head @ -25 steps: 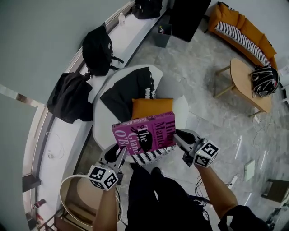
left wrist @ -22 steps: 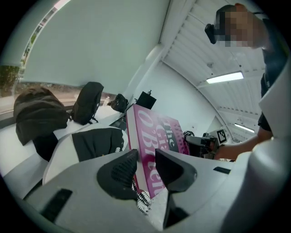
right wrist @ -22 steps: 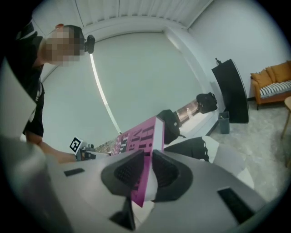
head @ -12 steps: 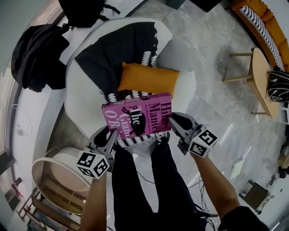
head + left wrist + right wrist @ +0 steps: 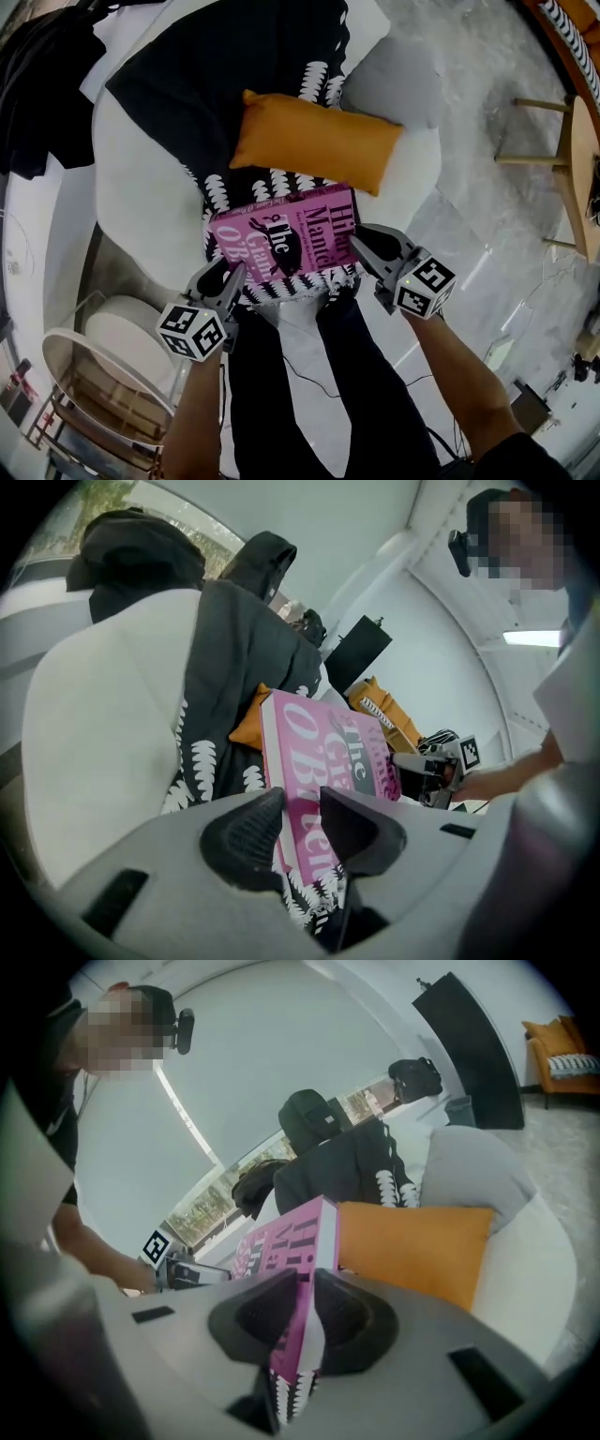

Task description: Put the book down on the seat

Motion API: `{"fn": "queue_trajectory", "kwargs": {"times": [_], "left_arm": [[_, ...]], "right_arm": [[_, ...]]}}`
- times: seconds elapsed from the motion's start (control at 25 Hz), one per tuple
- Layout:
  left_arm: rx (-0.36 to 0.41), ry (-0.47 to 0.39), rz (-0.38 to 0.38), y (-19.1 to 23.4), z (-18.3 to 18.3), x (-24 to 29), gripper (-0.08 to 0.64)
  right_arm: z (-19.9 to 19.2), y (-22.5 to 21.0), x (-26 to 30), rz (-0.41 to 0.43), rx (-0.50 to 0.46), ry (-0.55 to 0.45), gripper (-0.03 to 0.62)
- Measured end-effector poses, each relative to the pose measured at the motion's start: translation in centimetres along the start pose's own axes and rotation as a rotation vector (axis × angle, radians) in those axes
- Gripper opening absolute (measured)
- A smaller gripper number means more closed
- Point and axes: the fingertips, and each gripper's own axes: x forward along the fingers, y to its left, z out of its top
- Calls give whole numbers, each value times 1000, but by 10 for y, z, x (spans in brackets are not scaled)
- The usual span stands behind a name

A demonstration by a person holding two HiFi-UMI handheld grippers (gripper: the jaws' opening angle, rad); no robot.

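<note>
A thick pink book (image 5: 284, 242) hangs flat over the front of the seat, cover up. My left gripper (image 5: 228, 278) is shut on the book's (image 5: 319, 761) left end. My right gripper (image 5: 361, 246) is shut on its right end, the pink book (image 5: 286, 1241) pinched edge-on between the jaws. The seat is a white round armchair (image 5: 131, 202) draped with a black cloth with white leaf marks (image 5: 225, 84). An orange cushion (image 5: 314, 141) lies across the seat just beyond the book. The cushion (image 5: 412, 1246) shows close behind the book in the right gripper view.
A grey cushion (image 5: 394, 80) sits at the chair's right back. A round white side table with a wooden rim (image 5: 94, 361) stands at the lower left. A wooden table's legs (image 5: 553, 169) are at the right edge. The person's dark-trousered legs (image 5: 319, 384) stand against the chair's front.
The view has closed in on the chair, which now fills the upper frame. The book, still gripped at both ends, sits lower and nearer the orange cushion and seat.
</note>
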Motion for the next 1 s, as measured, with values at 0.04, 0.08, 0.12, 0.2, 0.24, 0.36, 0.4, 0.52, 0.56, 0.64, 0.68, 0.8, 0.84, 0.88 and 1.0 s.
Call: {"fn": "queue_trajectory", "kwargs": {"times": [0.04, 0.08, 0.12, 0.2, 0.24, 0.36, 0.4, 0.52, 0.56, 0.64, 0.68, 0.8, 0.84, 0.88, 1.0], "left_arm": [[0, 4, 3, 6, -4, 7, 140], [1, 4, 7, 12, -8, 14, 140], [1, 6, 10, 17, -11, 21, 140], [0, 22, 8, 25, -23, 32, 140], [3, 35, 5, 28, -29, 38, 140], [19, 65, 2, 40, -39, 59, 140], [23, 70, 5, 44, -41, 66, 140], [31, 87, 9, 54, -48, 81, 140], [39, 94, 7, 56, -50, 85, 140], [54, 103, 2, 60, -54, 93, 140], [55, 102, 0, 63, -55, 96, 140], [53, 100, 1, 69, -58, 107, 140], [53, 101, 4, 70, -59, 111, 140], [53, 101, 7, 71, -59, 114, 140], [59, 99, 15, 77, -59, 120, 140]], "right_arm": [[-8, -7, 5, 2, -3, 10, 74], [-15, -13, 10, 6, -10, 20, 74], [-21, -19, 14, 9, -17, 30, 74], [-38, -29, 21, 6, -10, 46, 74], [-47, -35, 23, 0, 3, 52, 74], [-71, -58, 34, -5, 33, 73, 74], [-80, -65, 38, -4, 40, 81, 74], [-107, -81, 47, -13, 48, 111, 74], [-114, -85, 49, -21, 52, 115, 74], [-122, -93, 53, -35, 62, 107, 74], [-124, -96, 56, -39, 69, 101, 74], [-134, -107, 62, -51, 79, 99, 74], [-137, -110, 63, -56, 80, 98, 74], [-140, -113, 65, -60, 82, 96, 74], [-144, -117, 68, -67, 85, 93, 74]]}}
